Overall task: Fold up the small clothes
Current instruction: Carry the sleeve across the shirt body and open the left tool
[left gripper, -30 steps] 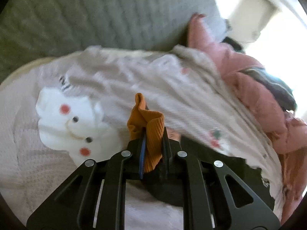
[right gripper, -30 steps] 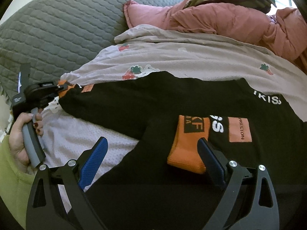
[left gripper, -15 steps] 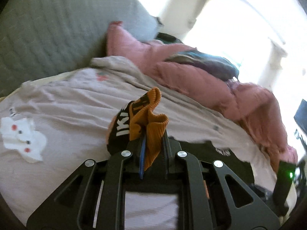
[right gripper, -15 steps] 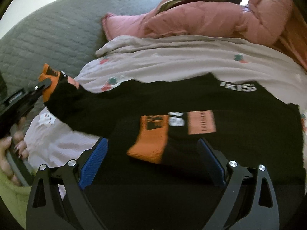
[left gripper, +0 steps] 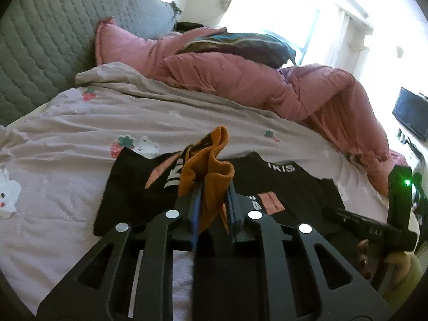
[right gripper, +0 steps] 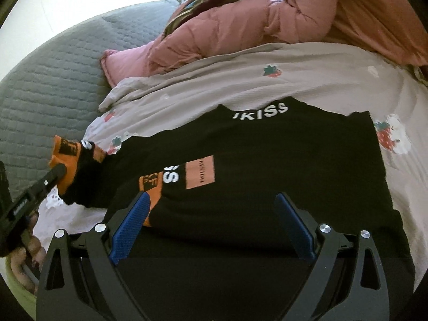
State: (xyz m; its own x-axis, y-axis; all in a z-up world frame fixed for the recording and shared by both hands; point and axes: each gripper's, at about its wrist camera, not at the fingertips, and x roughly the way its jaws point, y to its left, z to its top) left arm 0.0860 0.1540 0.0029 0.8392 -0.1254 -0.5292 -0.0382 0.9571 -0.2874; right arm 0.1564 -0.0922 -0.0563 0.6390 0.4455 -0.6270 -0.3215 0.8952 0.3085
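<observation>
Currently: left gripper point(left gripper: 211, 200), jaws just easing, pinches orange cuff point(left gripper: 211, 171), centre frame; right gripper point(right gripper: 211, 227) wide, empty. Lay sleeve square across black shirt point(right gripper: 267, 144), probably mid-fold.

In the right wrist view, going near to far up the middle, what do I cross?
Black shirt → strawberry-print sheet → pink quilted blanket.

Pink duvet point(left gripper: 267, 80) on strawberry sheet point(left gripper: 80, 123), grey quilted headboard point(left gripper: 40, 40) behind
</observation>
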